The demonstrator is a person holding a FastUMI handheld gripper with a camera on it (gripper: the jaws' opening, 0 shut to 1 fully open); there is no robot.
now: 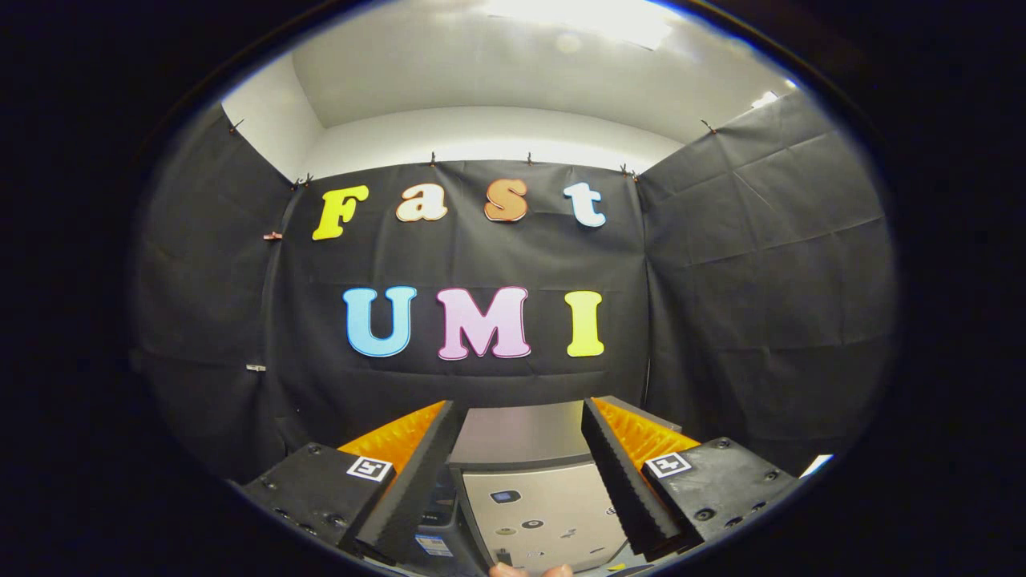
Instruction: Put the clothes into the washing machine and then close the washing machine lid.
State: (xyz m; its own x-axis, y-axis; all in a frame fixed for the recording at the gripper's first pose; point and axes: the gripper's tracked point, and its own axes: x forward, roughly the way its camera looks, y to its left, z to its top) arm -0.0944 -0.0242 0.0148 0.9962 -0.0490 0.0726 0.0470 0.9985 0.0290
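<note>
The tongs (pixel 521 473) stand wide open and hold nothing; both fingers are spread apart with clear space between them. They are raised and pointed at the booth wall (pixel 769 264). Between and below the fingers lies the washer (pixel 529 501), seen from above: a grey rear panel and, nearer, a pale flat surface carrying small marks. This surface appears to be the lid lying down flat, though that is a judgement; no open drum mouth can be made out. No clothes can be made out between, ahead of or beside the fingers. Fingertips of a hand (pixel 531 570) show just under the washer's near edge. Assessment: a flat lid with no clothes about fits either clothes already inside with the lid down again, or a load elsewhere and a lid yet to be raised. The view does not settle which, so progress cannot be rated further.
</note>
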